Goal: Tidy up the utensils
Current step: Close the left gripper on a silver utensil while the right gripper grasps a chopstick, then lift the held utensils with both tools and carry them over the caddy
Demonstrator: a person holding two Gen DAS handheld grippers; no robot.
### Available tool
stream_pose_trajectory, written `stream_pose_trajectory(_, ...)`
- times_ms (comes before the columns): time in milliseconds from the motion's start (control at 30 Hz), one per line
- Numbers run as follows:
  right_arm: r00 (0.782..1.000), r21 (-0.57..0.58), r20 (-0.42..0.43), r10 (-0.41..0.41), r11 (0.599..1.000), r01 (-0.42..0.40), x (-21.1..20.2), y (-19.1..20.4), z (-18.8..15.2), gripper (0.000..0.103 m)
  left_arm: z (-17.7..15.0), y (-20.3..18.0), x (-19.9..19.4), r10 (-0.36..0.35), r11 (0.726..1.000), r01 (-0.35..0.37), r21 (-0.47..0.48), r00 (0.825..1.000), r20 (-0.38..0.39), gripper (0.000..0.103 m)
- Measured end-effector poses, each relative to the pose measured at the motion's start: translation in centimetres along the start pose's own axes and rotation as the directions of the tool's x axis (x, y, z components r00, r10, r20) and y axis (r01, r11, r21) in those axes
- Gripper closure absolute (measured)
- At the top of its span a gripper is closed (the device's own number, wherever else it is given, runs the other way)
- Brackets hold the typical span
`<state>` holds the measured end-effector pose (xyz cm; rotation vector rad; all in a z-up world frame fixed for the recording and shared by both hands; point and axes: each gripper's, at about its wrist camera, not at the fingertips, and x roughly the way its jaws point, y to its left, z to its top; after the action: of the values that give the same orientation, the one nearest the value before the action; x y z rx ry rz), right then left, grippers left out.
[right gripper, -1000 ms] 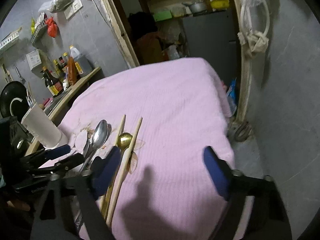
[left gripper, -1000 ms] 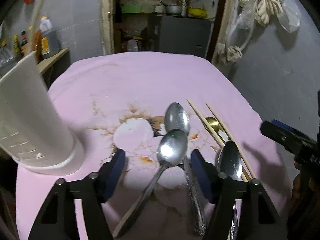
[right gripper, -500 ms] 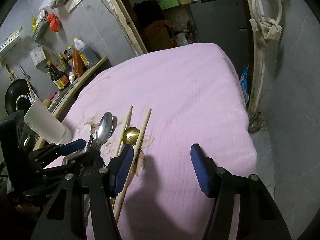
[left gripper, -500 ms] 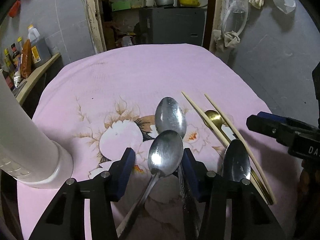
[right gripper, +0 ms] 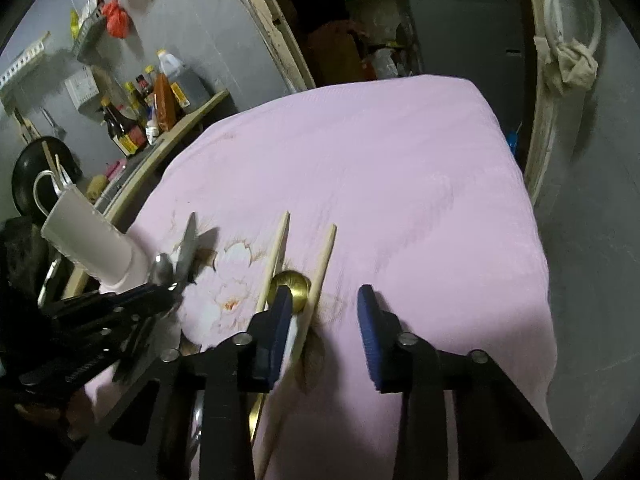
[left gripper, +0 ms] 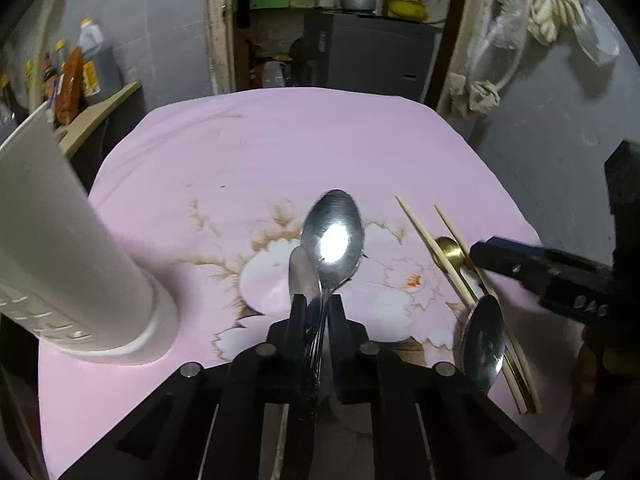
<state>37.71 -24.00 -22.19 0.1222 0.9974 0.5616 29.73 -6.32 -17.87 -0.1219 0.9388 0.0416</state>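
Surface: table under a pink floral cloth (left gripper: 280,140); grey walls, open doorway behind the far edge, shelf of sauce bottles (right gripper: 144,120) on the left wall. White utensil holder (left gripper: 60,264) stands at the cloth's left edge. Left gripper (left gripper: 318,312) is clamped tight on two steel spoons (left gripper: 334,240), bowls sticking out forward, lifted above the cloth's middle. Third steel spoon (left gripper: 482,340), gold spoon (left gripper: 450,250) and two chopsticks (left gripper: 432,244) lie toward the right edge. Right gripper (right gripper: 324,320) hangs over them, jaws wide, nothing between.
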Motion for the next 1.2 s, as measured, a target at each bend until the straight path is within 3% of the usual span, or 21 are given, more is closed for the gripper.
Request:
stream_pose_trajectory(200, 0.998, -0.046, -0.04, -0.055, 0.998, 0.053, 0.7, 1.4, 0.8, 0.076, 0.2, 2.4, -0.3, -0.015, 0.994, 0.015, -0.105, 1.0, -0.004, 0.096)
stream_pose_trajectory(367, 0.996, -0.026, -0.048, -0.07, 0.997, 0.069, 0.3, 1.3, 0.4, 0.092, -0.2, 3.6, 0.0, -0.042, 0.988, 0.039, -0.149, 0.999, -0.012, 0.097)
stream_pose_trajectory(667, 0.986, -0.039, -0.119, -0.12, 0.992, 0.116, 0.5, 1.7, 0.5, 0.092, -0.2, 3.0, 0.8, -0.042, 0.992, 0.036, -0.12, 0.998, -0.053, 0.097)
stream_pose_trajectory(800, 0.985, -0.001, -0.138, -0.103, 0.995, 0.104, 0.3, 1.3, 0.6, 0.098, 0.0, 2.9, 0.2, -0.047, 0.993, 0.042, -0.114, 0.998, -0.039, 0.099)
stream_pose_trajectory(900, 0.991, 0.042, -0.111, -0.072, 0.996, 0.077, -0.6, 1.1, 0.1, 0.099, -0.1, 2.9, -0.9, -0.062, 0.992, 0.061, -0.111, 0.998, -0.008, 0.099)
stream_pose_trajectory(1000, 1.0, 0.091, -0.031, -0.002, 0.996, 0.005, -2.4, 1.3, -0.3, 0.099, -0.1, 2.9, -2.2, -0.081, 0.991, 0.084, -0.109, 0.996, 0.031, 0.099)
stream_pose_trajectory(1200, 0.998, 0.078, 0.062, 0.018, 0.997, -0.023, -4.5, 3.1, -0.5, 0.099, -0.2, 3.3, -4.0, -0.094, 0.989, 0.103, -0.109, 0.992, 0.085, 0.099)
